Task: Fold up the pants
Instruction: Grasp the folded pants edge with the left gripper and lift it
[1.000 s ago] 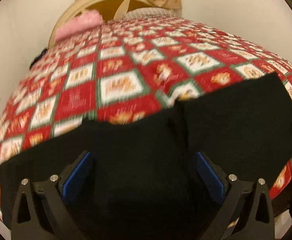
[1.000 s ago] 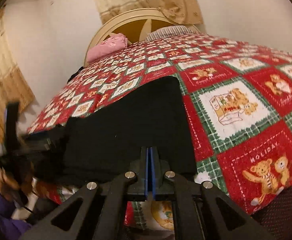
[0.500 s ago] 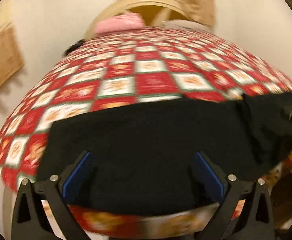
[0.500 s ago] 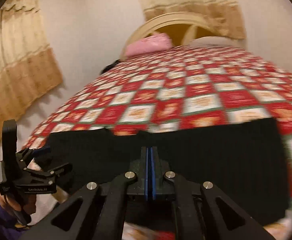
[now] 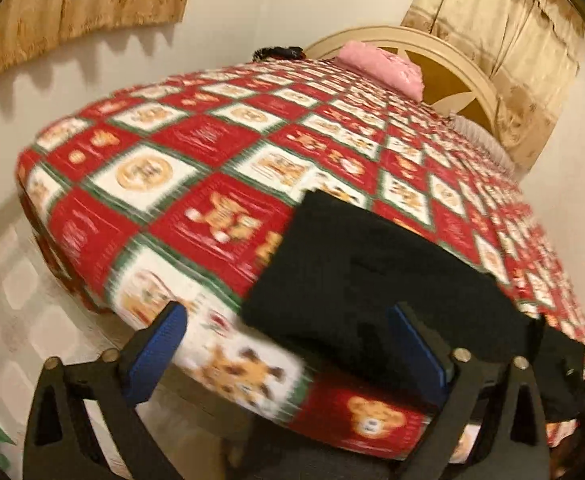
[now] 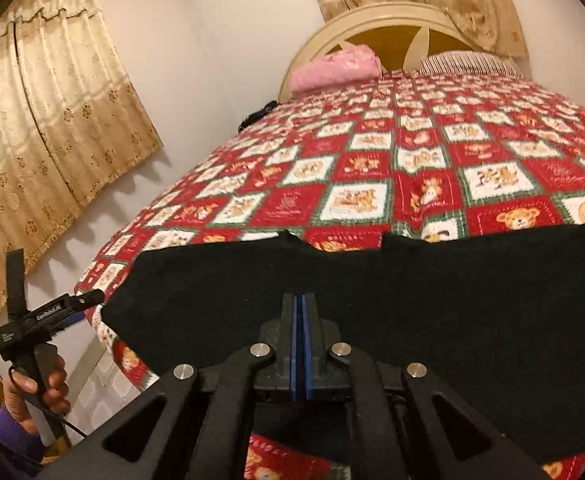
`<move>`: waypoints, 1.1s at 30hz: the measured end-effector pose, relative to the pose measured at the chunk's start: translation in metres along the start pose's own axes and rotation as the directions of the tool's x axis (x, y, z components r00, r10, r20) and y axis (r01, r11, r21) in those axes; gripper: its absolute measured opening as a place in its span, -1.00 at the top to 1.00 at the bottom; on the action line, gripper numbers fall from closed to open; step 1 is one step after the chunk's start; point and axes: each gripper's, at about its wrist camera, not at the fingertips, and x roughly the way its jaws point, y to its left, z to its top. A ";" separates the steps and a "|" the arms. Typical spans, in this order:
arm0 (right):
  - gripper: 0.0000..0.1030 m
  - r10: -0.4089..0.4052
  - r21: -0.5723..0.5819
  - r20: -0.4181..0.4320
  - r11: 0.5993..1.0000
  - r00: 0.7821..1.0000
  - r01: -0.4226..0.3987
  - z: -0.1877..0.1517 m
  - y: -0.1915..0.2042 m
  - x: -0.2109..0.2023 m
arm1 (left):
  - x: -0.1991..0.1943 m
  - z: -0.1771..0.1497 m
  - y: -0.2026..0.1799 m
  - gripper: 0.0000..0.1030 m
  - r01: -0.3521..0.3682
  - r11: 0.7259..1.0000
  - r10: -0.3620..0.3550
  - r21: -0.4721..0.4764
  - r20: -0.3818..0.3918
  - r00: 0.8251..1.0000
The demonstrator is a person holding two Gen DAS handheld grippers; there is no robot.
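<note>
Black pants lie flat on the red, white and green checked bedspread near the bed's foot edge. My left gripper is open and empty, held off the bed's corner at the pants' left end. In the right wrist view the pants spread across the near bed, and my right gripper is shut with its blue pads pressed together over the near edge of the cloth; I cannot tell whether cloth is pinched. The left gripper also shows in the right wrist view, beside the bed's left corner.
A pink pillow and a striped pillow lie by the cream headboard. Beige curtains hang on the left wall. Tiled floor runs along the bed's left side.
The left gripper has swung left and back, off the pants, to the bed's corner. The right gripper stays shut and has turned to face the pants squarely.
</note>
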 end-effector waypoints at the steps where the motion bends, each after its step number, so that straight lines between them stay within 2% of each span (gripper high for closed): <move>1: 0.95 0.008 -0.001 -0.005 1.000 1.000 -0.008 -0.002 0.003 0.000 | 0.003 -0.001 -0.003 -0.81 0.013 1.000 -0.013 -0.003 -0.016 1.000; 5: 0.95 0.027 -0.008 -0.027 1.000 0.999 -0.027 -0.007 0.012 0.002 | 0.020 -0.006 -0.002 -0.77 0.046 0.996 -0.053 -0.070 -0.093 0.994; 7: 0.95 0.032 -0.008 -0.029 0.999 0.999 -0.032 -0.009 0.014 0.001 | 0.018 -0.005 0.000 -0.75 0.059 0.991 -0.068 -0.119 -0.073 0.995; 9: 0.95 0.032 -0.006 -0.030 0.999 0.999 -0.032 -0.009 0.013 0.001 | 0.015 -0.003 0.001 -0.40 0.095 0.985 -0.106 -0.144 -0.076 0.991; 11: 0.95 0.030 0.000 -0.028 1.000 0.999 -0.030 -0.010 0.012 -0.001 | 0.011 -0.003 0.001 -0.29 0.110 0.979 -0.125 -0.173 -0.077 0.989; 13: 0.95 0.030 0.005 -0.027 1.000 0.999 -0.030 -0.010 0.011 -0.002 | 0.004 -0.008 0.000 -0.29 0.108 0.978 -0.120 -0.176 -0.058 0.991; 16: 0.95 0.037 0.013 -0.037 0.999 0.999 -0.037 -0.012 0.011 0.001 | 0.012 -0.017 -0.001 -0.29 0.135 0.969 -0.159 -0.205 -0.105 0.982; 17: 0.95 0.040 0.014 -0.039 0.999 0.998 -0.039 -0.012 0.011 0.002 | 0.012 -0.019 -0.002 -0.30 0.133 0.971 -0.153 -0.199 -0.090 0.984; 19: 0.95 0.040 0.008 -0.043 0.999 0.998 -0.040 -0.013 0.013 0.002 | 0.013 -0.016 -0.004 -0.40 0.145 0.969 -0.165 -0.198 -0.087 0.982; 25: 0.95 0.035 0.013 -0.033 0.999 0.999 -0.035 -0.013 0.013 -0.001 | 0.027 0.000 0.007 -0.41 0.208 0.927 -0.231 -0.311 -0.039 0.972; 26: 0.95 0.033 0.016 -0.029 0.999 0.999 -0.032 -0.012 0.012 -0.002 | 0.027 0.002 0.005 -0.34 0.206 0.930 -0.228 -0.304 -0.038 0.973; 28: 0.95 0.029 0.018 -0.024 0.999 0.999 -0.028 -0.012 0.012 -0.004 | 0.028 0.002 -0.003 0.11 0.199 0.946 -0.218 -0.254 -0.047 0.975; 29: 0.95 0.025 0.021 -0.021 0.999 0.999 -0.024 -0.012 0.011 -0.004 | 0.030 0.000 -0.006 0.57 0.220 0.951 -0.237 -0.220 -0.058 0.970; 30: 0.95 0.021 0.024 -0.019 0.999 1.000 -0.021 -0.012 0.010 -0.005 | 0.033 -0.002 -0.006 0.69 0.236 0.949 -0.255 -0.208 -0.066 0.965; 33: 0.95 0.004 0.050 -0.017 0.999 1.000 -0.003 -0.012 0.003 -0.007 | 0.032 -0.005 -0.004 0.71 0.253 0.945 -0.269 -0.206 -0.054 0.962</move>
